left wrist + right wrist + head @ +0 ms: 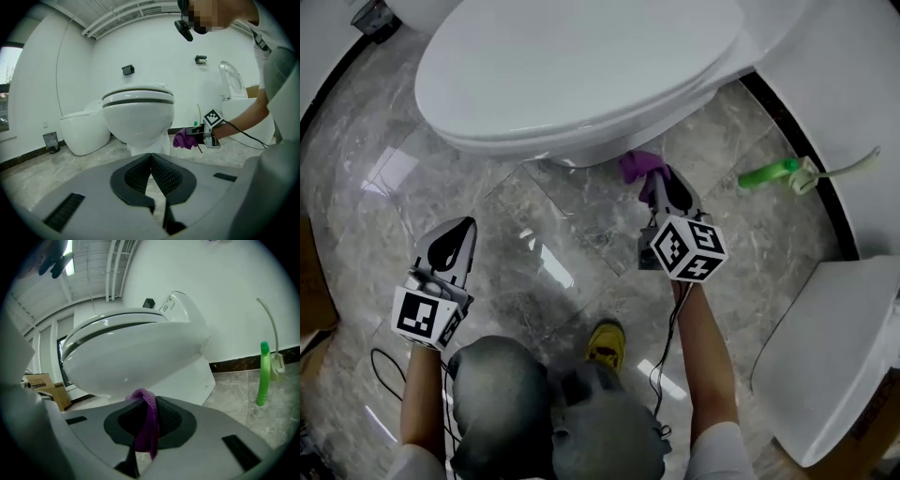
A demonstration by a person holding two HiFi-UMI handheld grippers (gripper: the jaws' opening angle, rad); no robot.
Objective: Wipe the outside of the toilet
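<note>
Toilet at far edge of floor, lid down. Right gripper clamped on purple cloth, held low just beside the pedestal — likely to wipe under the bowl. Left gripper pressed together, empty, well apart — probably keeping clear.

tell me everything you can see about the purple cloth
The cloth is purple, soft and knit-looking, crumpled into a small wad. The right claw is shut on it: a fold bulges past the tips and a strip hangs down between the jaws. It is held low over the floor, right by the pedestal of the toilet, under the bowl. Whether it touches the porcelain cannot be told.
</note>
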